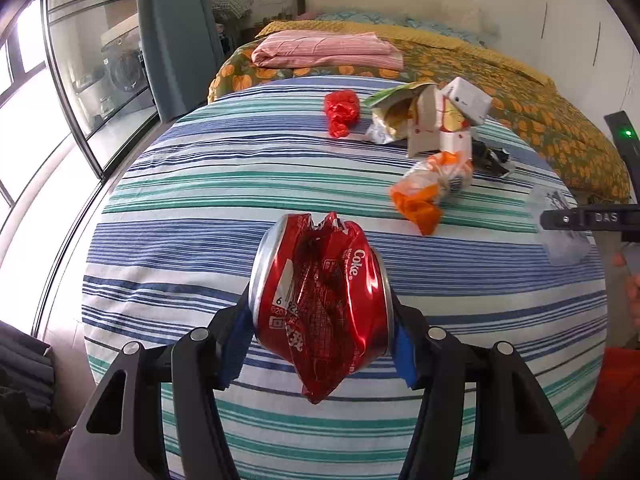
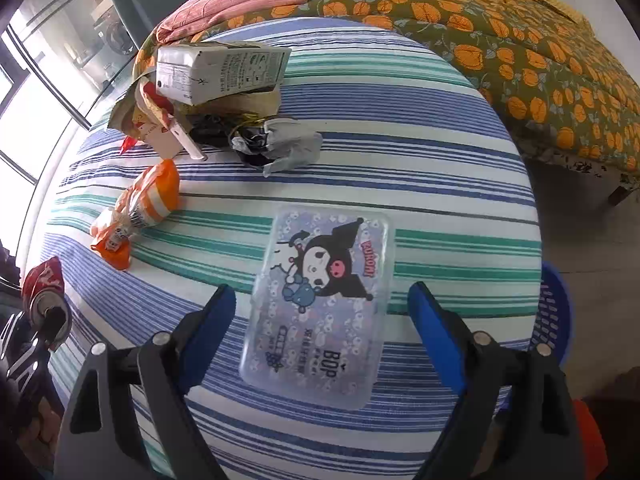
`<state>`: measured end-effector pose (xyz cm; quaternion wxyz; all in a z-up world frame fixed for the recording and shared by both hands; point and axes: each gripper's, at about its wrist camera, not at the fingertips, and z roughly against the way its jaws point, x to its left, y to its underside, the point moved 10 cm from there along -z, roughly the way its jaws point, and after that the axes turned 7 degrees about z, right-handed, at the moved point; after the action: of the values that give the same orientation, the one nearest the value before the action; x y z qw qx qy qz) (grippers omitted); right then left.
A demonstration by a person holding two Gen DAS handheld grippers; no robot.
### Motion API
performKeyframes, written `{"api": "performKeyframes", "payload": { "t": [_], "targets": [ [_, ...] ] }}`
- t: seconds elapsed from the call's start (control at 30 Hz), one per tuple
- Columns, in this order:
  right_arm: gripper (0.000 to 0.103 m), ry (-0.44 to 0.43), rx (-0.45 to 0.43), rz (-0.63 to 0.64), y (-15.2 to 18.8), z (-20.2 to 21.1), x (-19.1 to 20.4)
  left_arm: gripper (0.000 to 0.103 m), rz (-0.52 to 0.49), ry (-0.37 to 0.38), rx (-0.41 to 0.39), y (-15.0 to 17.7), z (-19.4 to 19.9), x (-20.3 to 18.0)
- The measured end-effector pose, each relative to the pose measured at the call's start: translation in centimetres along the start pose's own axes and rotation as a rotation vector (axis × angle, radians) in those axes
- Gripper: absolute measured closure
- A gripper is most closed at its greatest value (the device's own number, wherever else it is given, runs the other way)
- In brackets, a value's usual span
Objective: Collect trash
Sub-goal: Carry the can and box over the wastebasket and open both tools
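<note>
My left gripper (image 1: 320, 320) is shut on a crushed red Coke can (image 1: 320, 300) and holds it above the striped tablecloth (image 1: 200, 200). The can also shows at the left edge of the right wrist view (image 2: 44, 292). My right gripper (image 2: 322, 312) is open, its blue fingers on either side of a clear plastic wipes pack with a cartoon print (image 2: 320, 304) lying flat on the cloth. Other trash lies on the table: an orange wrapper (image 1: 432, 188) (image 2: 136, 212), a red plastic bag (image 1: 341, 113), a white carton (image 2: 220, 70), torn packaging (image 1: 404, 114) and a crumpled grey-black bag (image 2: 272, 144).
The round table's cloth (image 2: 440, 160) ends at the right, with a blue basket (image 2: 554, 312) on the floor below that edge. A bed with an orange-patterned cover (image 1: 520, 112) and a folded pink blanket (image 1: 328, 50) stands behind. Glass doors (image 1: 80, 80) are at the left.
</note>
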<state>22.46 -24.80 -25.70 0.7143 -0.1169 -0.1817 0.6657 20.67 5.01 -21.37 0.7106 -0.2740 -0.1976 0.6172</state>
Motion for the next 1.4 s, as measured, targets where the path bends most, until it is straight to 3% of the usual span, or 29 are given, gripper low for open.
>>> {"api": "performKeyframes", "payload": {
  "t": [0.17, 0.37, 0.57, 0.73, 0.93, 1.27, 1.33, 1.4],
  "targets": [
    [0.039, -0.042, -0.076, 0.006, 0.4, 2.1, -1.4, 0.045, -0.035, 0.075, -0.016, 0.2, 1.9, -5.1],
    [0.039, -0.144, -0.179, -0.039, 2.3, 7.2, -6.2, 0.045, -0.122, 0.209, -0.014, 0.2, 3.8, -14.9],
    [0.039, -0.074, -0.226, -0.124, 6.1, 10.6, -16.1, 0.045, -0.205, 0.377, 0.025, 1.6, 5.1, -27.4],
    [0.038, -0.021, -0.21, -0.203, 8.9, 9.8, -24.0, 0.045, -0.284, 0.447, 0.065, 3.9, 4.5, -36.8],
    [0.038, -0.005, -0.197, -0.253, 11.1, 7.2, -30.0, 0.044, -0.346, 0.45, 0.134, 7.5, 0.2, -45.4],
    [0.037, -0.046, -0.168, -0.314, 12.2, 3.3, -34.3, 0.042, -0.373, 0.408, 0.232, 10.6, -8.8, -51.3],
    [0.028, -0.047, -0.166, -0.331, 12.2, 2.7, -35.0, 0.026, -0.384, 0.38, 0.239, 10.9, -10.3, -51.6],
    [0.027, -0.04, -0.18, -0.36, 12.2, 3.0, -35.7, 0.023, -0.375, 0.362, 0.232, 10.5, -11.1, -51.9]
  ]
}}
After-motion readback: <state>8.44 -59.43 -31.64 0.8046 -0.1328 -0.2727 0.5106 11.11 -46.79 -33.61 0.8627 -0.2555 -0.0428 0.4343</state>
